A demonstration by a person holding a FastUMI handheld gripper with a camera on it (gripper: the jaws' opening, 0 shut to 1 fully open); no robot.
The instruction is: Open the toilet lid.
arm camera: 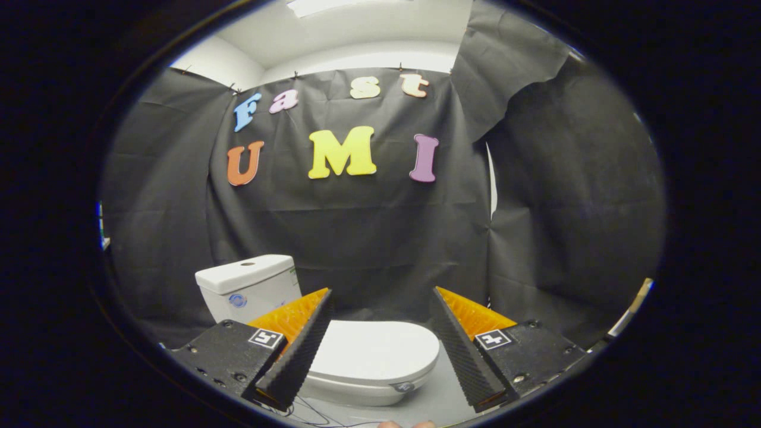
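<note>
The gripper [380, 300] hangs with fingers spread wide and empty, the closed toilet lid [380, 351] lying just ahead and below between them, its front edge nearest.

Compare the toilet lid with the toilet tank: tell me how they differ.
The lid lies flat and closed over the bowl, low down, seen between the fingers of the open claw; the tank stands upright behind it, higher, beyond the left finger. The lid is a rounded oval, the tank boxy with a cover of its own. The tank has a round blue mark on its front; the lid's top is plain. Both are white.
</note>
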